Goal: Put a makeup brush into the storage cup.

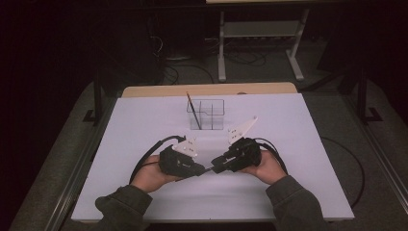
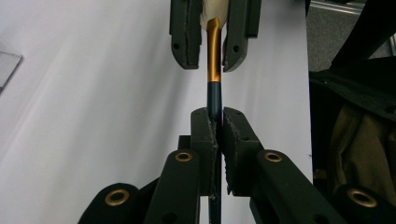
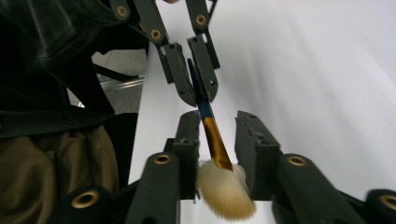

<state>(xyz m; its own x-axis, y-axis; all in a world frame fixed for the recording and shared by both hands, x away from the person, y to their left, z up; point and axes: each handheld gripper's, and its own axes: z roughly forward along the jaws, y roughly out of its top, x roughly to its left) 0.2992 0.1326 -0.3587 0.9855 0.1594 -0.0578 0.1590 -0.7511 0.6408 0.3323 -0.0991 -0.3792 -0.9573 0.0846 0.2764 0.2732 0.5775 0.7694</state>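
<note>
A makeup brush with a dark blue handle, gold ferrule and pale bristles spans the gap between my two grippers, low over the white table. My left gripper is shut on the blue handle. My right gripper faces it tip to tip, and its jaws stand either side of the gold ferrule with a gap on the right pad's side. In the high view the left gripper and right gripper meet near the table's front middle.
A clear divided box stands at the table's middle back with a thin dark stick leaning in its left part. The person's sleeves rest at the front edge. Cables loop behind both hands.
</note>
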